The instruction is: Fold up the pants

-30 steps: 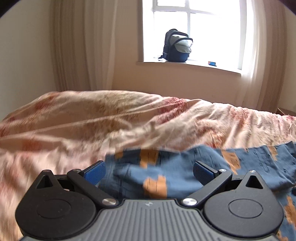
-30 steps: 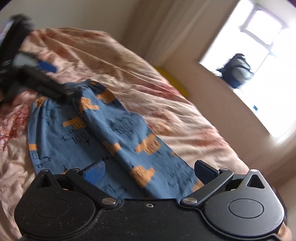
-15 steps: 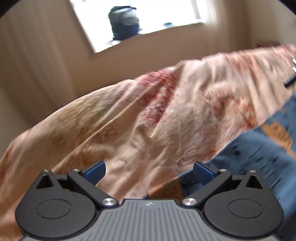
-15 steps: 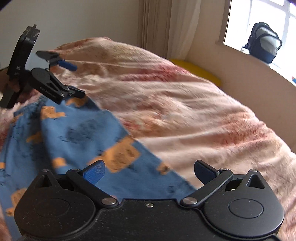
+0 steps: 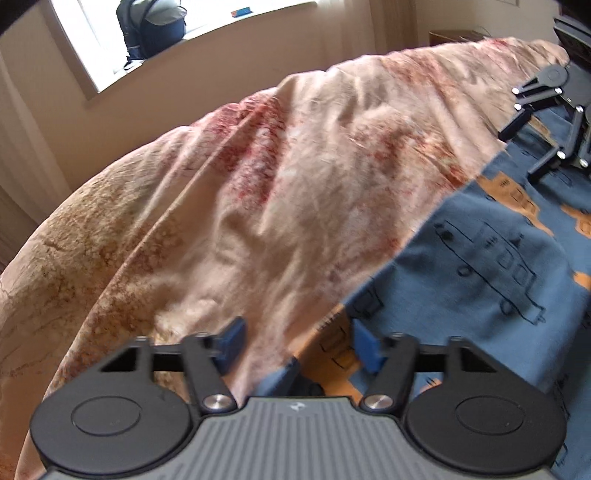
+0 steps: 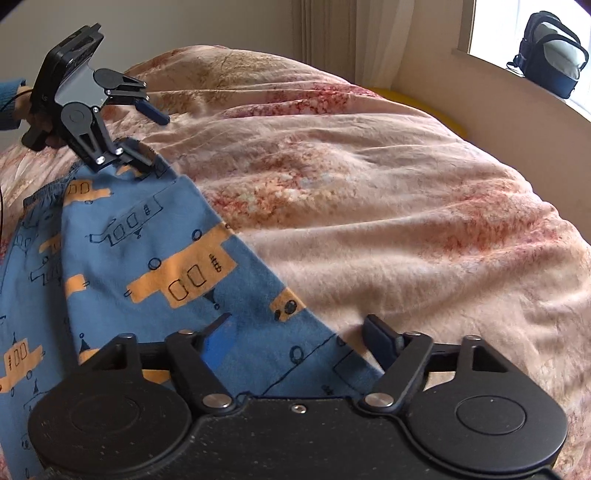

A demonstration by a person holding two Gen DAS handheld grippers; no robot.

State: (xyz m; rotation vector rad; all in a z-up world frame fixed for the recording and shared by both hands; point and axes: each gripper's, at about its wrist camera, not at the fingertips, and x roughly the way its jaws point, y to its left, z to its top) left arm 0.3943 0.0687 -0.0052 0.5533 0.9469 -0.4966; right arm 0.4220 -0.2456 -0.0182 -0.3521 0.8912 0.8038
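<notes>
Blue pants with orange bus prints [image 6: 147, 258] lie on the pink floral bedspread [image 6: 369, 206]. In the left wrist view the pants [image 5: 498, 266] fill the right side. My left gripper [image 5: 299, 343] is partly closed, its jaws either side of the pants' far edge, where the waistband corner lies. It also shows in the right wrist view [image 6: 147, 136], low over that corner. My right gripper [image 6: 295, 339] is partly closed over the leg end of the pants, with cloth between the fingers. It shows at the far right of the left wrist view [image 5: 517, 155].
A dark backpack [image 6: 554, 59] sits on the window sill [image 5: 207, 33] beyond the bed. Curtains hang beside the window. Something yellow [image 6: 417, 103] lies between bed and wall. The bedspread stretches wide past the pants.
Both grippers have dropped to the pants' edge and their jaws have narrowed from wide open. The left camera has swung left and tilted; the right now looks along the pants towards the left gripper.
</notes>
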